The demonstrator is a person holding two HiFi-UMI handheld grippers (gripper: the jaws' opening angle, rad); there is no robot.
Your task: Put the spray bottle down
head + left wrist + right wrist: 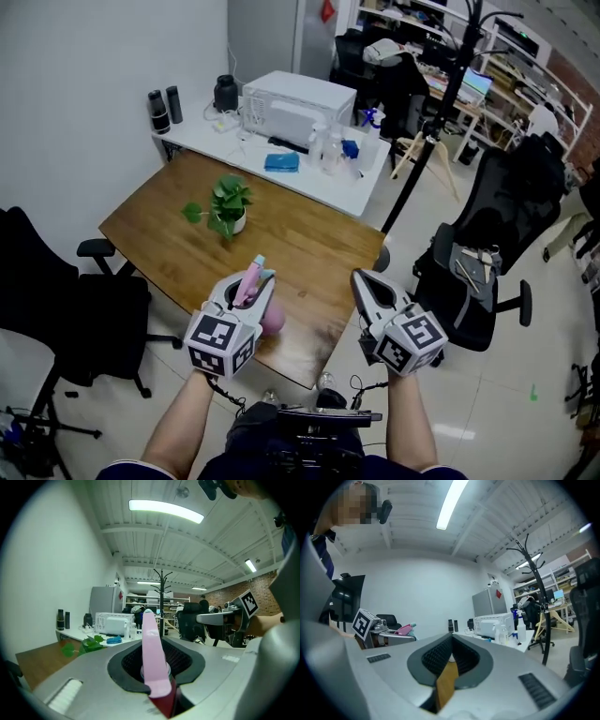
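The spray bottle (pixel 271 317) is not yet down. The left claw (pixel 251 283) is clamped on its neck, with the pink trigger head standing up between the two jaws in the left gripper view (pixel 152 653), and the bottle hangs over the near corner of the wooden counter (pixel 309 244), seemingly clear of the surface. The step in hand therefore looks like the carry to a resting place. The next move would call for lowering the bottle upright until its base sits flat on the wood, far enough in from the edge, and only then letting the jaws part. The right claw (pixel 367 286) is closed on nothing, level beside the left one near the same corner; it seems to have no part in this. Little stands in the way: the wood is mostly bare, the potted plant (pixel 228 206) sits well apart toward the far side, and the white counter (pixel 309 183) beyond carries a microwave (pixel 295 108) and small bottles. Black chairs (pixel 56 300) flank the wooden counter, and a tall stand (pixel 431 131) rises at its right.
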